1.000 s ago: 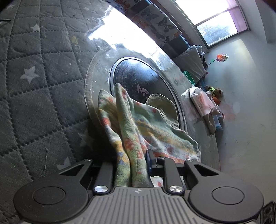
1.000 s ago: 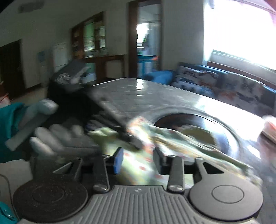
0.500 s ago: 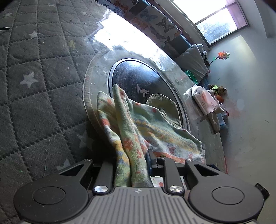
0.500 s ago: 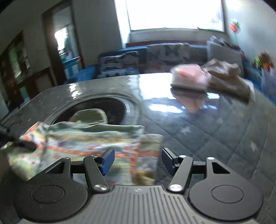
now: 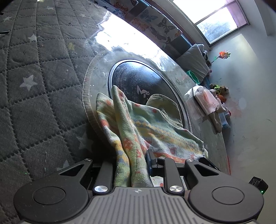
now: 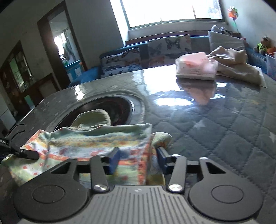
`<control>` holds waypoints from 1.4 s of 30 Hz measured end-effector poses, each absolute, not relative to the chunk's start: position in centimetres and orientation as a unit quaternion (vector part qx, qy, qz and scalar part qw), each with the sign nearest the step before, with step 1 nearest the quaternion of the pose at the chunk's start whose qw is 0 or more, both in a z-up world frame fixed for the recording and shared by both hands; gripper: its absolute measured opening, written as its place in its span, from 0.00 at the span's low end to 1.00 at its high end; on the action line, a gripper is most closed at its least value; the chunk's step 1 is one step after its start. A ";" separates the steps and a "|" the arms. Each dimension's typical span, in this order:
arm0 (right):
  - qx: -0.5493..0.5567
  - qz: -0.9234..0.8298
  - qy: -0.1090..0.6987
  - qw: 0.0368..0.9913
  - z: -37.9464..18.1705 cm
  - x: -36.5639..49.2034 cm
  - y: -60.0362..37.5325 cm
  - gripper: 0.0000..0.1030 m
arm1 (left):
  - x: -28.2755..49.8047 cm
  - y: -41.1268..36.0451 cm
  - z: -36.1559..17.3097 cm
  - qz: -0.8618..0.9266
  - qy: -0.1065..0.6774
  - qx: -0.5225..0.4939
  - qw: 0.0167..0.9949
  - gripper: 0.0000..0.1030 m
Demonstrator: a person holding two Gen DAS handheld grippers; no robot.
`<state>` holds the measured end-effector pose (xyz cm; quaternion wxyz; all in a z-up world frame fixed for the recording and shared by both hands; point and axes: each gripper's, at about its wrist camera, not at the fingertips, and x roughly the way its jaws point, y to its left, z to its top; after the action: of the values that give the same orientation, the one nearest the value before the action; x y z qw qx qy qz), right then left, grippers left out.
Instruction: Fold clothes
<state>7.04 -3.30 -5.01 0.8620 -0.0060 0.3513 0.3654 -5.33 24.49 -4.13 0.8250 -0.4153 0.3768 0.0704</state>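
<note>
Table (image 6: 224,124) with a grey quilted, star-stitched cover under a glossy clear sheet fills both views; a round black hob (image 5: 138,81) is set into it, bearing a white mark whose letters I cannot read. Sofa (image 6: 165,46) with butterfly cushions runs along the far wall at 12 o'clock in the right wrist view, below a bright window (image 6: 172,10). On the table at 1 o'clock lie a beige cloth (image 6: 238,65) and, touching its left side, a pink tissue pack (image 6: 195,67) with small print too blurred to read. Between table and grippers lies the patterned garment (image 6: 96,143), pale green with orange and yellow bands, draped partly over the hob. The left gripper (image 5: 131,163) has its jaws closed narrowly on a bunched fold of the garment. The right gripper (image 6: 138,159) stands wide, its blue pads either side of the garment's corner and not pressing it. A pinwheel (image 5: 224,55) stands at 2 o'clock by the wall.
</note>
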 end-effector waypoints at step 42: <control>0.013 0.253 0.213 0.944 5.7 6.1 -18.1 0.08 | 8.5 7.9 6.2 -0.079 0.387 -0.210 0.894 0.15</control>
<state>6.14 -18.06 5.69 0.9437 0.0128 0.2125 0.2533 8.50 7.91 6.18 0.8943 -0.2104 0.3869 -0.0792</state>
